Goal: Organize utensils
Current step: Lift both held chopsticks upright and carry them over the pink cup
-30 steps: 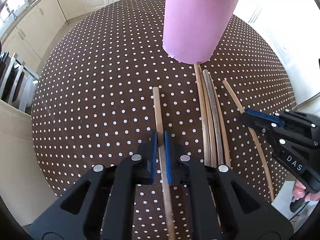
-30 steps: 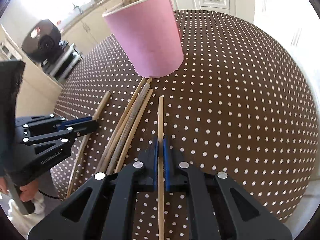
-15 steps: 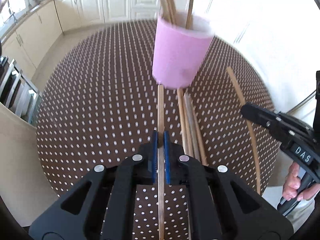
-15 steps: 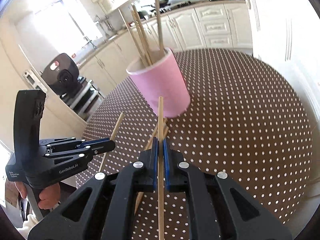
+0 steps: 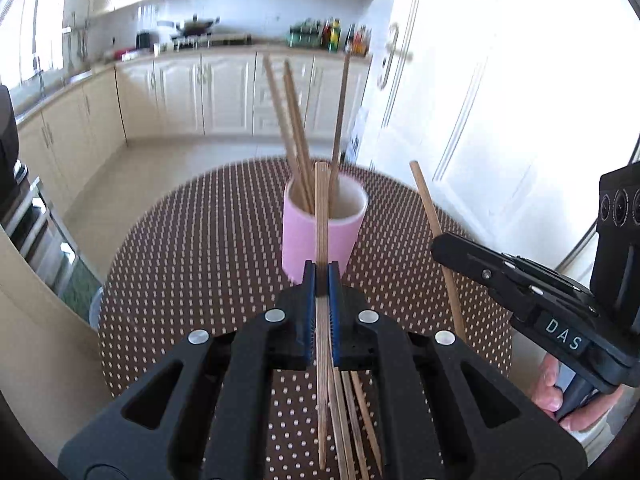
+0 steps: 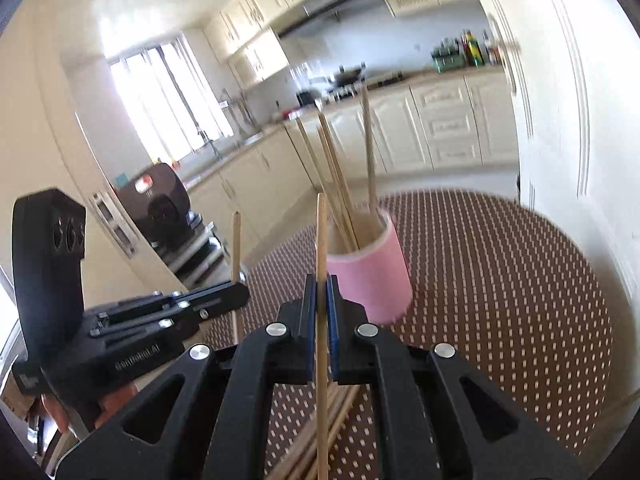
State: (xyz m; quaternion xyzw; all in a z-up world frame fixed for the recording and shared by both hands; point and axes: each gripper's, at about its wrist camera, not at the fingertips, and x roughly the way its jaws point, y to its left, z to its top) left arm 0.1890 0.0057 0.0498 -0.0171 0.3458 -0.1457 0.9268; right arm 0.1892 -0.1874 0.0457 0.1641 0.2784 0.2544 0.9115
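My left gripper (image 5: 321, 280) is shut on a wooden chopstick (image 5: 321, 216), held above the dotted brown table (image 5: 200, 260) with its tip in line with the pink cup (image 5: 348, 240). Three chopsticks (image 5: 298, 132) stand in that cup. My right gripper (image 6: 320, 284) is shut on another chopstick (image 6: 321, 232), left of the pink cup (image 6: 376, 284). Each gripper shows in the other's view: the right gripper (image 5: 440, 246) with its stick (image 5: 426, 200), and the left gripper (image 6: 240, 294) with its stick (image 6: 236, 240). Loose chopsticks (image 5: 354, 420) lie on the table under both grippers.
The round table (image 6: 500, 280) stands in a kitchen with cream cabinets (image 5: 180, 92) behind it. A white door (image 5: 460, 100) is close on the right. A black appliance (image 6: 160, 200) sits off the table's left side. A person's hand (image 5: 552, 388) holds the right gripper's handle.
Both grippers have risen and tipped upward, lifting their chopsticks off the table. The cup now sits farther off and lower in both views, and the kitchen has come into sight.
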